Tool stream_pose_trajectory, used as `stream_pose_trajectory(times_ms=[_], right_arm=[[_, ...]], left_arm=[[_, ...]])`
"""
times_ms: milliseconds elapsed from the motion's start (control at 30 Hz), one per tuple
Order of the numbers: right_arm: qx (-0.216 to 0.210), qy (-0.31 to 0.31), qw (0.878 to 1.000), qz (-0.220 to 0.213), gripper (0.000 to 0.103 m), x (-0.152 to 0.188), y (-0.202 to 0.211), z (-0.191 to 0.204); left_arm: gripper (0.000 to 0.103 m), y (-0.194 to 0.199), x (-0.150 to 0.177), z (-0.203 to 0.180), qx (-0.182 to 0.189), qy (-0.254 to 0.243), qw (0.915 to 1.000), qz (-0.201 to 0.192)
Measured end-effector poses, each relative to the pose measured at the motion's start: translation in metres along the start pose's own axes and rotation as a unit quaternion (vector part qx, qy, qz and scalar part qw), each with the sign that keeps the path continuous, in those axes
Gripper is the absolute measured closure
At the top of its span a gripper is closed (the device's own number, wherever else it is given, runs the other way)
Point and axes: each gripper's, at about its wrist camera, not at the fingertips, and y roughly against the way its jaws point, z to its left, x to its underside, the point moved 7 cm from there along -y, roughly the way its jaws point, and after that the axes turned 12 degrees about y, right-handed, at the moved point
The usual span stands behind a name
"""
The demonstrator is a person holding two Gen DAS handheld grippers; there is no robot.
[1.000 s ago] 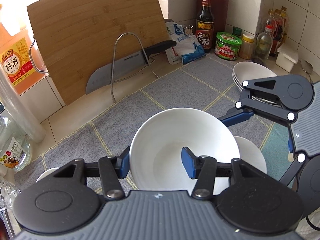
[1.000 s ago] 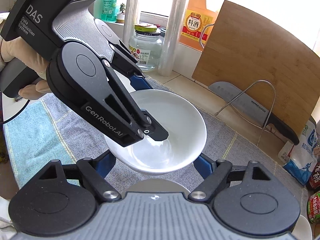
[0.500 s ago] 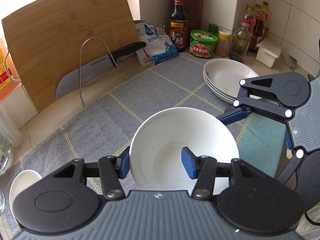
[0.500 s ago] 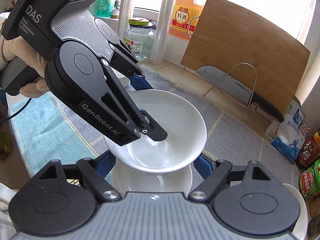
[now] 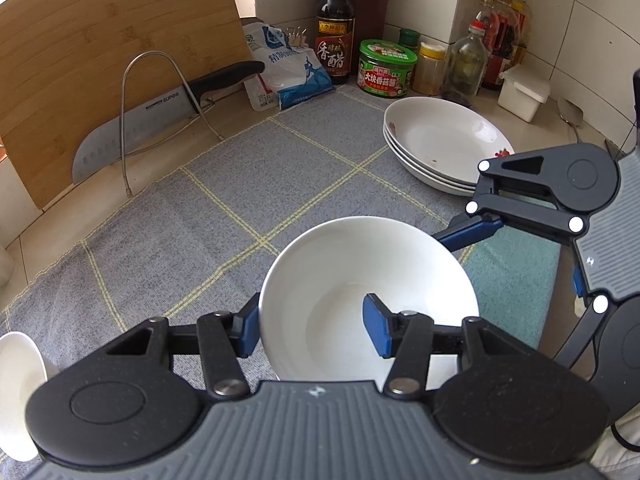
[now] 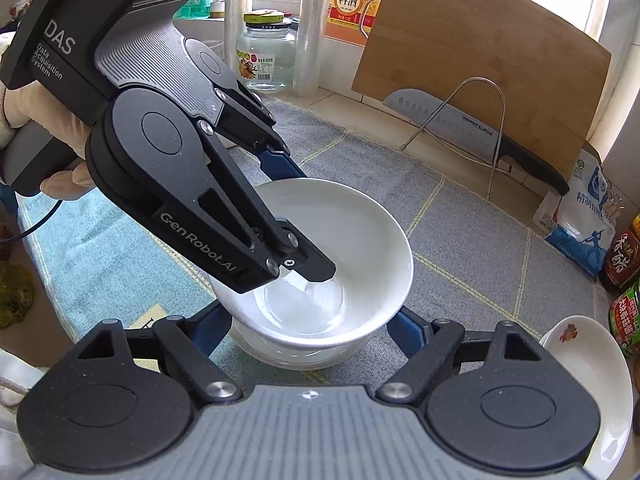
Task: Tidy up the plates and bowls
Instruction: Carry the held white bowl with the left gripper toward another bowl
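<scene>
My left gripper (image 5: 314, 330) is shut on the near rim of a white bowl (image 5: 352, 276), one pad inside it and one outside. In the right wrist view the same bowl (image 6: 340, 232) sits nested on a second white bowl (image 6: 296, 354) on the mat. My right gripper (image 6: 308, 330) is open, its fingers on either side of the lower bowl, not pressing it. A stack of white plates (image 5: 440, 140) with a red flower print stands to the right; it also shows in the right wrist view (image 6: 600, 380).
A grey checked mat (image 5: 224, 184) covers the counter, with a teal cloth (image 5: 516, 276) beside it. A bamboo cutting board (image 5: 100, 48), a cleaver (image 5: 160, 116) in a wire rack, sauce bottles (image 5: 335, 24) and jars (image 5: 387, 68) line the back. Another white bowl (image 5: 16, 380) lies at far left.
The left gripper carried the bowl to the right toward the plates and lowered it onto the second bowl between the right gripper's fingers.
</scene>
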Motion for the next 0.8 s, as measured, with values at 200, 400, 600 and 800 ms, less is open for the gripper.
stream_pose_trajectory(times_ms=[200, 400, 600, 800], right_arm=[[-0.016, -0.012, 1.000, 0.002, 0.015, 0.004, -0.004, -0.001], [-0.027, -0.018, 0.999, 0.003, 0.015, 0.006, -0.008, -0.002], [-0.032, -0.026, 0.999, 0.002, 0.015, 0.008, -0.013, -0.002], [-0.030, -0.020, 0.999, 0.002, 0.015, 0.008, -0.013, -0.002]], left_arm=[[0.051, -0.003, 0.004, 0.001, 0.000, 0.006, 1.0000, 0.004], [0.051, -0.006, 0.006, 0.003, -0.001, 0.009, 0.9999, 0.007], [0.051, -0.009, 0.006, 0.003, -0.005, 0.006, 1.0000, 0.006], [0.051, -0.011, 0.007, 0.004, -0.005, 0.006, 0.9999, 0.009]])
